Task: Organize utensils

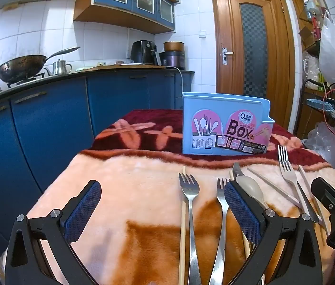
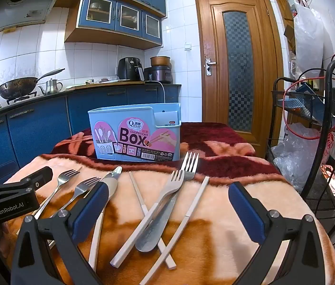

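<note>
Right wrist view showed the worktop (image 2: 238, 225), under a plush blanket, carrying the blue chopsticks box (image 2: 134, 135) upright toward its far edge, presumably as the destination, with forks (image 2: 167, 197), pale chopsticks (image 2: 191, 206) and a spoon (image 2: 110, 182) scattered nearer the near edge, some crossing. Both the right hand-held gripper (image 2: 167, 204) and left hand-held gripper (image 1: 162, 201) stood wide and empty above them. The box's inner compartments stayed hidden, and the left fingers (image 1: 241, 204) cut off several handles.
</note>
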